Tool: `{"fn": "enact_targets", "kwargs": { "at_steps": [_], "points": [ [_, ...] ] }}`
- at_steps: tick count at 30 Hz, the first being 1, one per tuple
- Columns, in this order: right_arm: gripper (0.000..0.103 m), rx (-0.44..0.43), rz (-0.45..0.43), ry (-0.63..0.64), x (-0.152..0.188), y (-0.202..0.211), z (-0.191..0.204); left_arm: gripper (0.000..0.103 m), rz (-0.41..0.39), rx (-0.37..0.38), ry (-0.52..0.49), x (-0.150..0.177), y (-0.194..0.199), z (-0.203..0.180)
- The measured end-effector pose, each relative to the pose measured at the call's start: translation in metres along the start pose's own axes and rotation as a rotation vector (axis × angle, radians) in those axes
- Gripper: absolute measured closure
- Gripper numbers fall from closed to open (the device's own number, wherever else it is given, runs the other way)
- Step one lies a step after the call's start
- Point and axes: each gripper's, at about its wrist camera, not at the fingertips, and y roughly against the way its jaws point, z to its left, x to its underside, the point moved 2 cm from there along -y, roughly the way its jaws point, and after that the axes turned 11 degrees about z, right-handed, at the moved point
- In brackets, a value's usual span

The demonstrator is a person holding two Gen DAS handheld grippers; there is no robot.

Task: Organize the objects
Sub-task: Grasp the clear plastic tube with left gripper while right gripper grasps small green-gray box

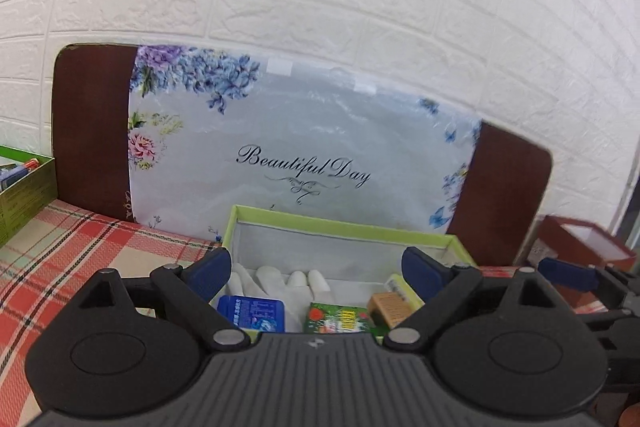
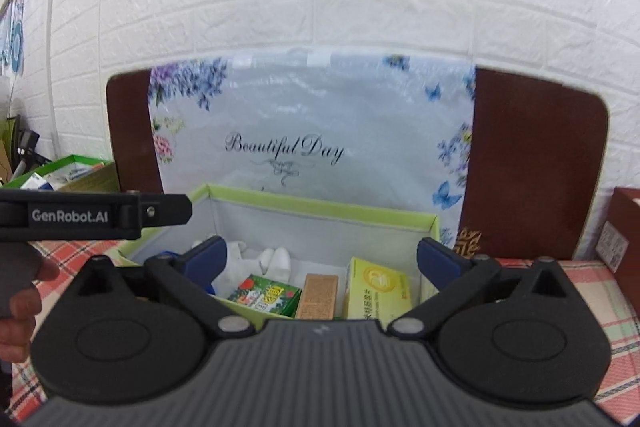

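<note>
An open box with a light-green rim [image 1: 340,227] [image 2: 320,205] and white lining stands on the plaid cloth right in front of both grippers. Inside lie white gloves [image 1: 280,279] [image 2: 276,259], a blue pack [image 1: 252,313], a green carton [image 1: 340,319] [image 2: 264,293], a brown carton [image 1: 390,307] [image 2: 320,297] and a yellow carton [image 2: 376,293]. My left gripper [image 1: 316,265] is open over the box's near side, with nothing between its fingers. My right gripper [image 2: 320,255] is open wide and holds nothing either.
A floral board reading "Beautiful Day" [image 1: 304,155] leans on the white brick wall behind the box, over a brown panel [image 2: 536,155]. A green box of items [image 1: 24,187] sits at the left, a red-brown box [image 1: 580,243] at the right. A hand [image 2: 20,311] holds the left gripper.
</note>
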Motion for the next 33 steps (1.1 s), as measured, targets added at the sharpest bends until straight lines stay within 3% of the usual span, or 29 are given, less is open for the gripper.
{"fn": "enact_targets", "kwargs": {
  "at_steps": [4, 8, 13, 20, 28, 33],
  "points": [
    [0.000, -0.002, -0.063, -0.013, 0.016, 0.045, 0.001, 0.008, -0.012, -0.009, 0.001, 0.019, 0.035, -0.002],
    [0.000, -0.034, -0.074, -0.059, 0.048, 0.080, 0.002, 0.008, 0.015, 0.003, -0.026, 0.057, 0.062, -0.004],
    [0.000, -0.066, 0.005, -0.186, 0.108, 0.105, 0.002, 0.008, 0.107, 0.011, -0.002, 0.110, 0.074, -0.002],
    [0.000, 0.007, 0.115, -0.246, 0.165, 0.113, 0.006, 0.008, 0.218, -0.017, 0.068, 0.165, 0.076, 0.005],
    [0.000, 0.102, 0.141, -0.165, 0.179, 0.115, 0.015, 0.008, 0.193, 0.058, 0.050, 0.158, 0.065, -0.023],
    [0.000, 0.121, 0.132, -0.181, 0.180, 0.126, 0.011, 0.008, 0.170, 0.039, 0.051, 0.148, 0.029, -0.042]
  ]
}}
